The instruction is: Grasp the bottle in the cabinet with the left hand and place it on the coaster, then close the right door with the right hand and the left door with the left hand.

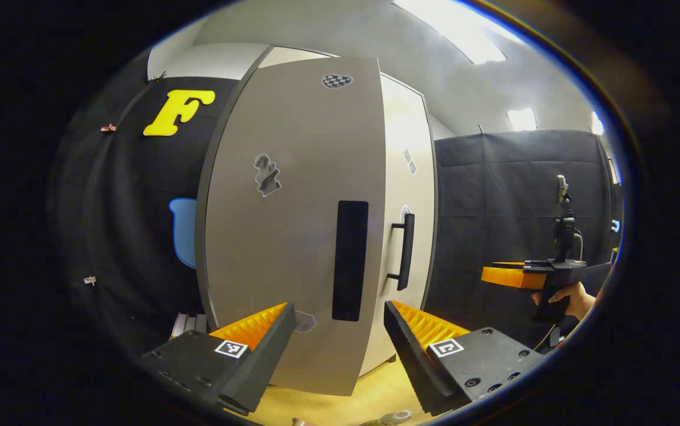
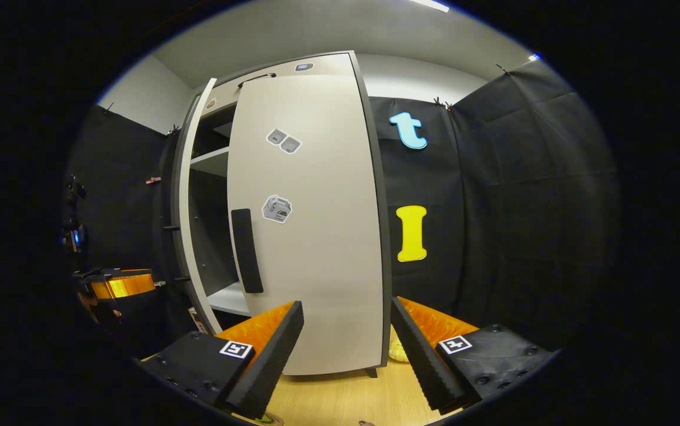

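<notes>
- We are looking at stickers: a checkered heart sticker (image 1: 337,80) sitting high up, and a grey sticker (image 1: 267,175) lower down.
- We are seeing ceiling lights (image 1: 464,29) glowing overhead.
- A wooden tabletop (image 2: 340,396) is stretching along the bottom.
- Small clips (image 1: 108,128) are pinning the black cloth wall (image 2: 523,195).
- A yellow object (image 2: 397,353), unclear, is lying on the wood.

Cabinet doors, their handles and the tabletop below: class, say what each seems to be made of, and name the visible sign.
Cabinet doors: probably laminated board, matte pale grey, flat and even, with dark edge banding.
Handles: black, matte, likely plastic or painted metal; the look leaves it open.
Tabletop: wood or wood-look laminate, going by its warm yellow tone and faint grain.
</notes>
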`<state>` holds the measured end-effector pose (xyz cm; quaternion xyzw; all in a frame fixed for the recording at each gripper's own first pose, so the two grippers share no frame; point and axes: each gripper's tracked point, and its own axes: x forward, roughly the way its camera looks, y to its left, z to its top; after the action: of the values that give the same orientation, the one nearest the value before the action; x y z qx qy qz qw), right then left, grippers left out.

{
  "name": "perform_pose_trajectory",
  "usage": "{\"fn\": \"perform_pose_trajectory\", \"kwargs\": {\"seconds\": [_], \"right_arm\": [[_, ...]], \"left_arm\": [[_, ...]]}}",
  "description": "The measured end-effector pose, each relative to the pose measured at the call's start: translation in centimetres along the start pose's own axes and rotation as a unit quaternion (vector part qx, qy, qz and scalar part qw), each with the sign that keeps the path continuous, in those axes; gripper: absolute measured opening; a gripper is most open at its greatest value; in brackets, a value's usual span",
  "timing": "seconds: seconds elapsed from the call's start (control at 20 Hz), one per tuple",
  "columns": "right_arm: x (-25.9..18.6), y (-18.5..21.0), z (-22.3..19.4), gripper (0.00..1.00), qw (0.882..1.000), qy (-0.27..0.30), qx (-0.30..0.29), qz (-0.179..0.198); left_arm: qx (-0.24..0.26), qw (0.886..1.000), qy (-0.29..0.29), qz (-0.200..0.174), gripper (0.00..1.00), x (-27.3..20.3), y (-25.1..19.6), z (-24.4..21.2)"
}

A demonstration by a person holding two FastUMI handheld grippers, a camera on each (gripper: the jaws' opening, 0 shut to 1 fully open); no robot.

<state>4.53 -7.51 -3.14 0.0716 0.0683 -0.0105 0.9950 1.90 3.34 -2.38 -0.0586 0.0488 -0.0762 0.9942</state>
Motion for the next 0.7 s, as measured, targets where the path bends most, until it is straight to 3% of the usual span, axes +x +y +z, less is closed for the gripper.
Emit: {"fn": "perform_pose_trajectory", "kwargs": {"seconds": [0.15,0.4,0.7], "right_arm": [[0.7,1.5,0.8,0.98,1.000,-0.019,-0.019,0.014],[0.8,3.3,1.2,0.98,0.999,-0.027,-0.021,0.033],[0.6,4.8,2.1,0.98,0.998,-0.040,-0.017,0.043]], "left_arm": [[-0.019,1.000,-0.009,0.001,0.95,-0.3,-1.0,0.6],[0.018,1.000,-0.018,0.019,0.95,-0.2,-0.8,1.6],[0.011,0.999,-0.021,0.022,0.95,-0.1,-1.0,2.1]]}}
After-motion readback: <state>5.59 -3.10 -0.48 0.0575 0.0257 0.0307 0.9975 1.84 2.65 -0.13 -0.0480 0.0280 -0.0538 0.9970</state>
